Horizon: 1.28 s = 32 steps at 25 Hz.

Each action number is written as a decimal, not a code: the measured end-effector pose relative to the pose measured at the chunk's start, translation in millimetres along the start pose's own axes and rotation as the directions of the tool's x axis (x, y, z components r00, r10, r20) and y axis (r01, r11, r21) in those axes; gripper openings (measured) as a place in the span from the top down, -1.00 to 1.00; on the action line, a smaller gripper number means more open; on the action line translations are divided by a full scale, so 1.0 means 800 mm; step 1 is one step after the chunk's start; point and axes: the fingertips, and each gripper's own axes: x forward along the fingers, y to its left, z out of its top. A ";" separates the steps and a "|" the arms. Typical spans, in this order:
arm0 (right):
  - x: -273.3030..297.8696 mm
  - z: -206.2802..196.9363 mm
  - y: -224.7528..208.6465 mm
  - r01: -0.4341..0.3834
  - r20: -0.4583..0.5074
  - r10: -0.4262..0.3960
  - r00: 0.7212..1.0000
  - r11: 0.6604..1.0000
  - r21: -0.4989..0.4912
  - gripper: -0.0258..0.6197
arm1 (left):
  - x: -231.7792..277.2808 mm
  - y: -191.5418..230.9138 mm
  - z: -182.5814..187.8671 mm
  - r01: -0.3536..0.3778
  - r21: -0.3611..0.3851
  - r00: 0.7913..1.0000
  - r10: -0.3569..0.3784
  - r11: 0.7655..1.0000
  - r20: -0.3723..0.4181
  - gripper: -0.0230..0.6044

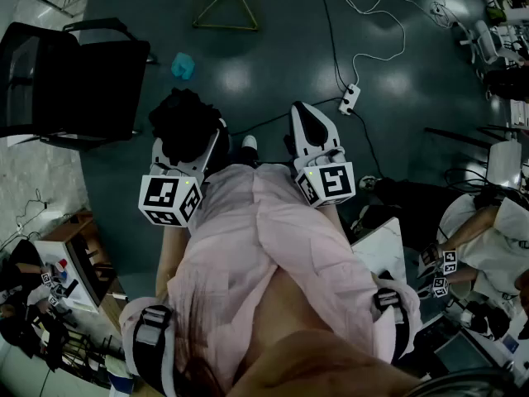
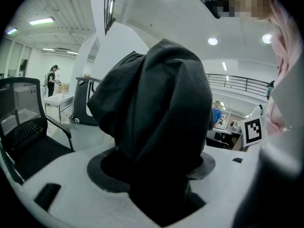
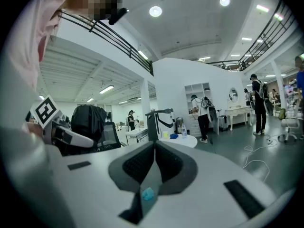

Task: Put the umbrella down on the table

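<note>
gripping the folded black umbrella [image 2: 161, 94], the left gripper [image 2: 154, 167] has its jaws wide around the bundled fabric, held above the dark floor [image 1: 248, 73]; the right gripper [image 3: 154, 156] has its jaws pressed together, empty.

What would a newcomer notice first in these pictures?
The black folded umbrella, a bulky dark bundle clamped in the left gripper, fills the middle of the left gripper view. In the head view, the person's pink shirt dominates the lower centre above a dark floor. The right gripper has its jaws together on nothing.
</note>
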 end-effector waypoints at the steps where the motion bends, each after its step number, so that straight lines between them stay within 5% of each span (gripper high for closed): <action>1: 0.000 0.000 0.000 0.003 0.001 -0.003 1.000 1.000 -0.001 0.82 | 0.000 0.000 0.000 0.000 0.000 1.000 0.000 1.000 0.000 -0.08; 14: 0.086 0.039 0.009 0.043 0.093 -0.051 0.994 0.995 0.090 0.82 | 0.028 0.087 0.061 0.029 0.020 1.000 -0.029 0.999 0.012 -0.08; 21: 0.133 0.047 0.019 0.102 0.071 -0.107 0.992 0.993 0.064 0.82 | 0.045 0.137 0.098 0.072 -0.031 0.997 -0.070 0.997 0.043 -0.09; 32: 0.206 0.044 0.008 0.049 0.026 -0.050 0.998 0.998 0.031 0.82 | 0.086 0.180 0.117 0.030 -0.067 0.998 -0.026 0.997 0.055 -0.09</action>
